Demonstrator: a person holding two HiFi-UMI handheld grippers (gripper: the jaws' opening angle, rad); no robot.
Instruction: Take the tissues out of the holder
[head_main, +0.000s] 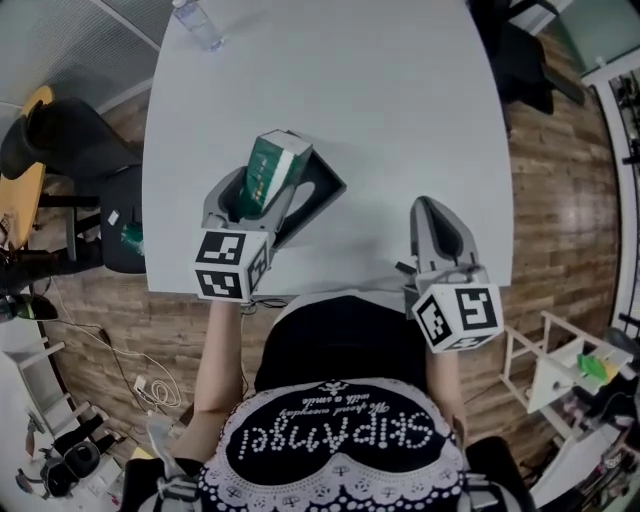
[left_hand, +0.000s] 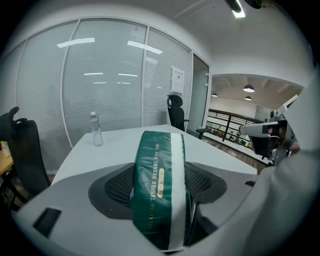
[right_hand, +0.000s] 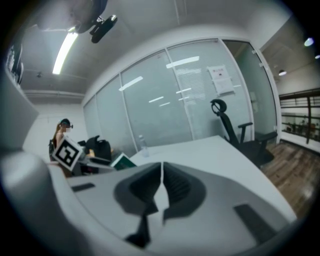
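Left gripper (head_main: 268, 190) clamps the green plastic-wrapped tissue pack (left_hand: 159, 185) mid-body — light, squashy, probably slick; your right gripper (right_hand: 161, 182) sits pressed together, empty.

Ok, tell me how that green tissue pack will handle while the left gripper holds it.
The tissue pack is probably soft and light. Its glossy film wrap looks wrinkled where the left gripper squeezes it. That shiny film could also be slippery against the fingers, so it may slide if the grip loosens.

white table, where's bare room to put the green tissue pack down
Nearly all the white table is bare: the middle and the side ahead of the right gripper. Only a clear plastic bottle stands far left.
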